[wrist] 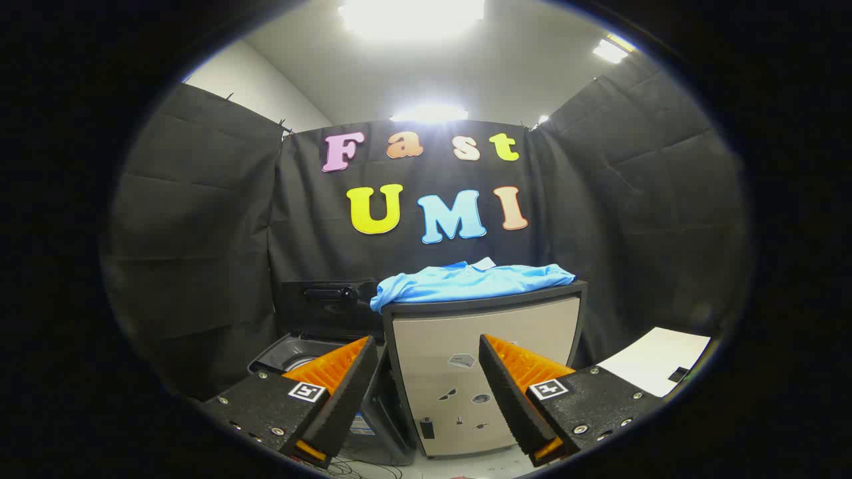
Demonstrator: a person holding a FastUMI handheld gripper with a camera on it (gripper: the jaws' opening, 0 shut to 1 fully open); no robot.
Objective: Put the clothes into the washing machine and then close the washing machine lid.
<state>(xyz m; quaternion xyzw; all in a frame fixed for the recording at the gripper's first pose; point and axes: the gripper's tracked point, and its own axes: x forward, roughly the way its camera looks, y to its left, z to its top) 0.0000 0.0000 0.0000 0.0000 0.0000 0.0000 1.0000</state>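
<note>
A light blue shirt [466, 281] lies spread on top of a grey-beige cabinet [486, 332], beyond and above the fingers. To the cabinet's left, lower down, stands a dark washing machine [293, 351] with its lid [326, 303] raised upright behind the tub opening. My gripper [427, 372] is open, with nothing between its fingers. It hangs short of the cabinet's front; the left finger [336, 382] covers part of the washer's near rim.
Black cloth walls close the booth on three sides. A white sheet [655, 359] lies on a surface to the right of the cabinet. Several cables [359, 469] trail on the floor below the fingers. Small stickers [462, 362] dot the cabinet's front.
</note>
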